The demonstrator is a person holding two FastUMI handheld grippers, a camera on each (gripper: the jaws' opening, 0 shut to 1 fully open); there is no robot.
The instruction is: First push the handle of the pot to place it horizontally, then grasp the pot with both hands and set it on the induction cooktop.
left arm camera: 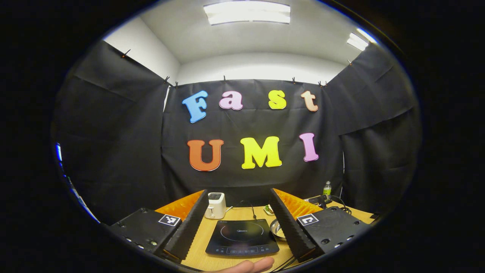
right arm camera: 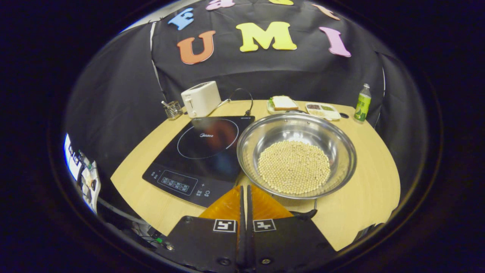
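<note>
We hold the right gripper clenched empty at the pot's six o'clock, apparently to nudge its handle; left gripper spread above cooktop.

My left gripper view sits low at the near edge of the tabletop and looks almost level toward the back wall and up to the ceiling lights, so the things look small and far. My right gripper view is higher and tilted down, quite near the pot. Both views share the induction cooktop, the toaster, the bottle and the back wall.
</note>
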